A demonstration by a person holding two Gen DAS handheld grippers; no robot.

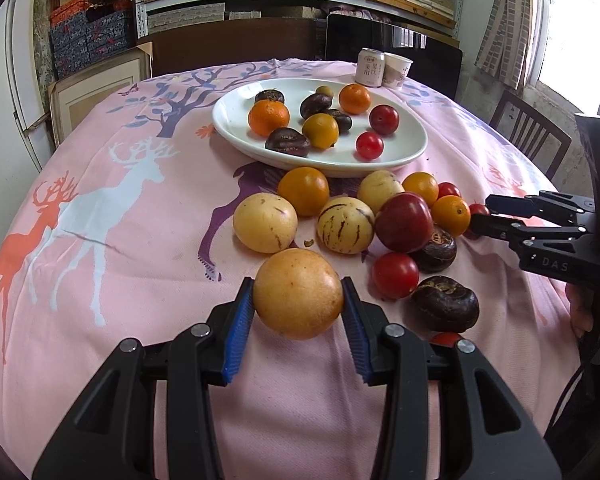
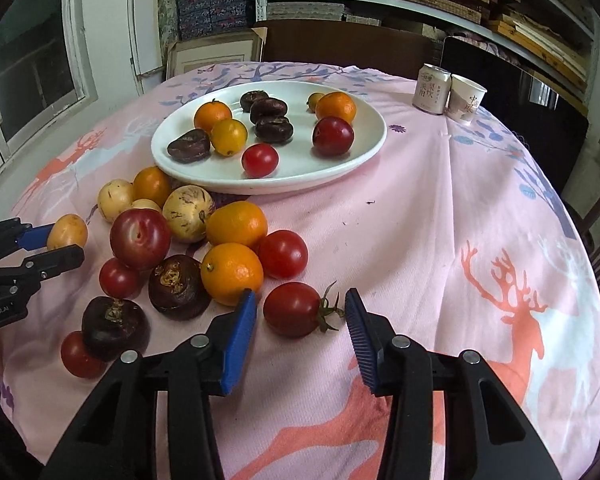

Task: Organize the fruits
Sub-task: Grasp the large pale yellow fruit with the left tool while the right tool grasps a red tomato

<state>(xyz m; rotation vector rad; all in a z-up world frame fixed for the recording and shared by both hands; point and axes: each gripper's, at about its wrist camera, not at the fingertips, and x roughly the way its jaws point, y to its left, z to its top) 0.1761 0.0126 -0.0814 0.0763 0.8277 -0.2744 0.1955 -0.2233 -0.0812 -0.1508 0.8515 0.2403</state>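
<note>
My left gripper (image 1: 298, 300) is shut on a round yellow-orange fruit (image 1: 298, 294), held just above the pink tablecloth; the right wrist view shows the same gripper (image 2: 64, 244) and fruit (image 2: 67, 232) at the far left. My right gripper (image 2: 300, 318) is open around a stemmed cherry tomato (image 2: 294, 314) that lies on the cloth, with a small gap at each pad. From the left wrist view that gripper (image 1: 481, 216) reaches in from the right. A white plate (image 1: 236, 112) (image 2: 300, 172) holds oranges, dark chestnuts and red fruits.
Loose fruits lie in front of the plate: a dark red plum (image 2: 140, 238), oranges (image 2: 232, 268), striped pale melons (image 2: 188, 212), brown water chestnuts (image 2: 178, 282) and tomatoes. A drink can (image 2: 431, 89) and paper cup (image 2: 466, 98) stand at the far edge. A chair (image 1: 528, 128) is at the right.
</note>
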